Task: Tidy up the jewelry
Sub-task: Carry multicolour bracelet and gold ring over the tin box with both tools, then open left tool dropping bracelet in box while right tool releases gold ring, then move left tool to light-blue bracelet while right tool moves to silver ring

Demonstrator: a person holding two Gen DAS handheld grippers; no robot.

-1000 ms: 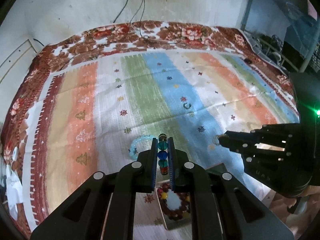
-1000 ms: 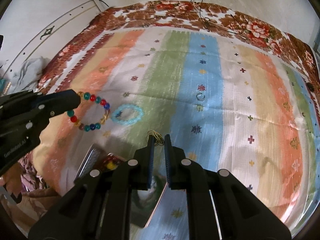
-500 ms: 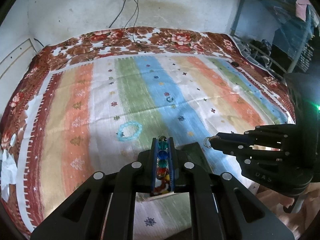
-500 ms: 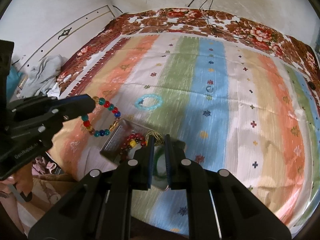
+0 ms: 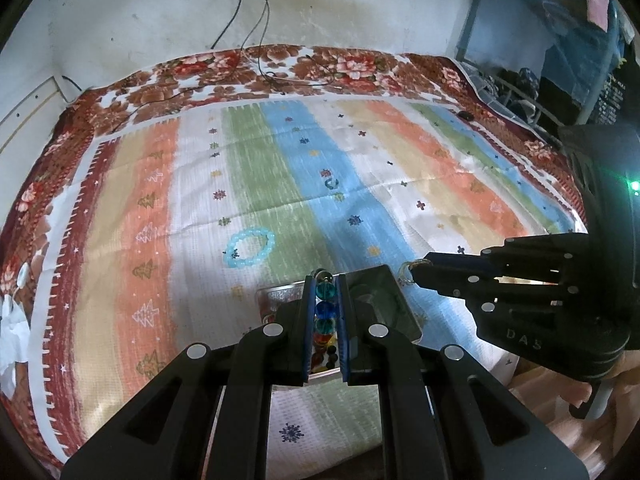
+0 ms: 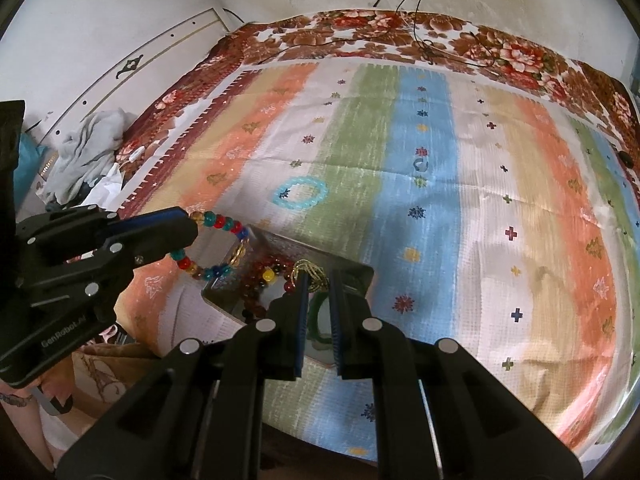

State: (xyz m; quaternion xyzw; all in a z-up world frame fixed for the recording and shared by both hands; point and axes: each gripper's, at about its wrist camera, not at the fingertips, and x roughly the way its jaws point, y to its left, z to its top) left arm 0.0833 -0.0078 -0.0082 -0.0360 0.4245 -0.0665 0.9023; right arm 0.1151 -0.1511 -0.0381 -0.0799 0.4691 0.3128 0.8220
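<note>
Both hands over the tray (image 6: 362, 276) now, at the near edge of the bed (image 6: 500, 208), mid-delivery. Left gripper (image 5: 326, 280) clenched on a multicoloured bead bracelet (image 6: 216, 246), the loop dangling off the jaws just above the tray's far-left corner, not yet touching it as far as can be told. Right gripper (image 6: 318, 276) clamped on a small gold wire piece (image 6: 310, 270), possibly a ring or earring, too small to say, held over the middle of the tray. Already lying in the tray: a dark red bead strand (image 6: 260, 280) with a yellow bead, and something green (image 6: 318, 312) glimpsed between the right jaws, shape unclear.

Step in hand, by the look of it: dropping two pieces into the tray at once. Next move calls for a slight lowering over open tray floor, then easing the jaws apart so each piece falls inside the rim and not onto the bedspread. Bracelet hanging close to the rim, so a small shift inward first seems wise.

Remaining out on the bedspread: a pale blue bead bracelet (image 5: 250, 248) just beyond the tray to the left, and a small dark ring-like item (image 5: 331, 183) farther off on the blue stripe.
</note>
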